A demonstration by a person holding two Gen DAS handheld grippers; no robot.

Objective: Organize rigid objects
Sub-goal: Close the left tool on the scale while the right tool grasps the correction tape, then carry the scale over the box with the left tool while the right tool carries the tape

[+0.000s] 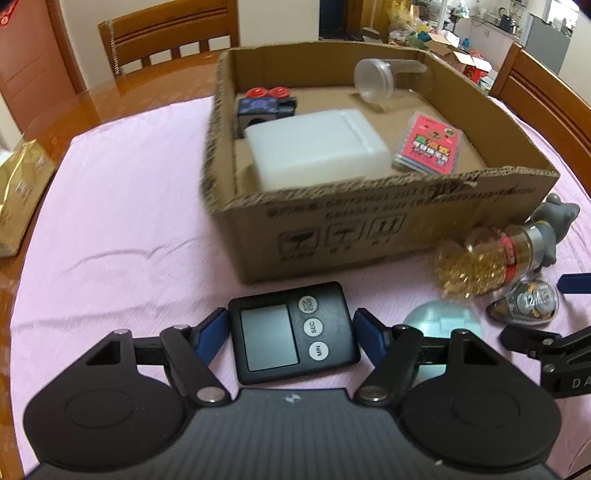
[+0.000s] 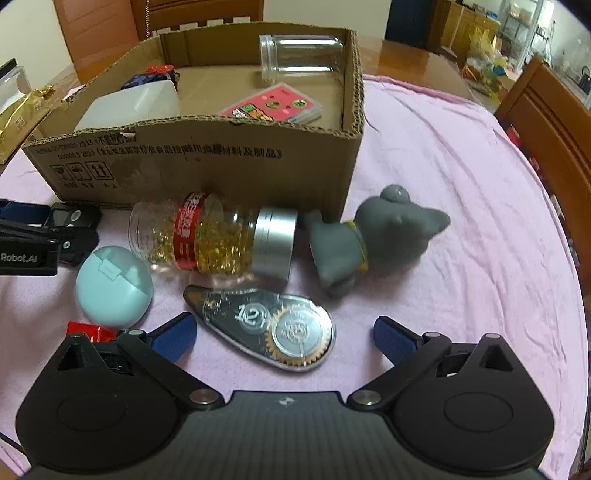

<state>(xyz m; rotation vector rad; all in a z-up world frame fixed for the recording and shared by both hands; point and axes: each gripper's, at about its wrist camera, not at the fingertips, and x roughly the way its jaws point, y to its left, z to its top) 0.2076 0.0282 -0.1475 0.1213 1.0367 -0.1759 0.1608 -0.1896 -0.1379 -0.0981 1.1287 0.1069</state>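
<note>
Here the black timer (image 1: 293, 328) shows a blank grey screen.

I work at a glossy brown wooden table (image 1: 74, 110) covered by a wrinkled pink cloth (image 1: 110, 221). A slatted wooden chair (image 1: 166, 37) stands at its far side, another chair (image 1: 546, 92) to my right. Behind the first I see a cream wall (image 1: 277, 18) and a reddish-brown door (image 1: 33, 55). Beyond a dark doorway (image 2: 410, 18), a bright, daylit room is cluttered with boxes (image 1: 461, 59) and shelves (image 2: 517, 26).
</note>
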